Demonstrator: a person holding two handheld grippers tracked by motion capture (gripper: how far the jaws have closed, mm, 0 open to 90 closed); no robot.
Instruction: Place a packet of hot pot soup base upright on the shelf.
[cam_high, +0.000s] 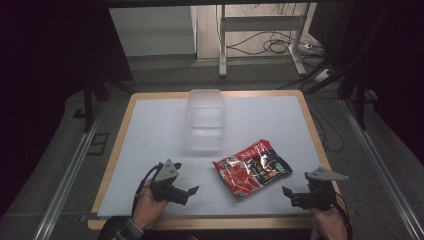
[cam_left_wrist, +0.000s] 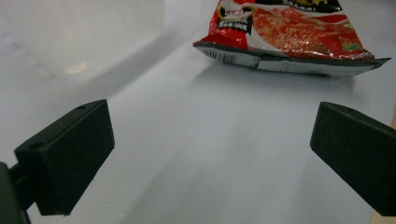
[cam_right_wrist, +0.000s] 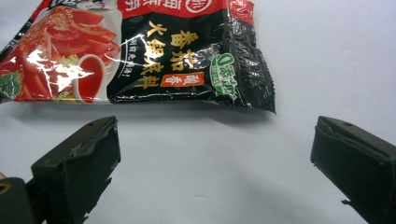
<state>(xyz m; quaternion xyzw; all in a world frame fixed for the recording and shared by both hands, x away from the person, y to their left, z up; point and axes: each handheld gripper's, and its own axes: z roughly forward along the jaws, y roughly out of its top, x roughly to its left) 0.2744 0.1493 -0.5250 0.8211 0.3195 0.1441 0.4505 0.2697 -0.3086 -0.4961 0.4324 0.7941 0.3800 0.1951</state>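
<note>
A red and black snack packet (cam_high: 252, 167) lies flat on the white mat, right of centre. My left gripper (cam_high: 189, 195) rests near the front edge, left of the packet and pointing toward it. In the left gripper view the packet (cam_left_wrist: 289, 32) lies ahead of the gripper (cam_left_wrist: 212, 154), whose jaws stand wide apart over bare mat. My right gripper (cam_high: 290, 197) sits at the front right, aimed left at the packet's near corner. The right gripper view has the packet (cam_right_wrist: 140, 51) just beyond the gripper (cam_right_wrist: 215, 168), open with nothing between its jaws.
A clear plastic container (cam_high: 205, 120) stands at the mat's middle back, also seen as a pale container wall (cam_left_wrist: 79, 37) ahead left of the left gripper. The wooden table edge (cam_high: 112, 165) frames the mat. A metal stand and cables (cam_high: 260, 45) sit on the floor beyond.
</note>
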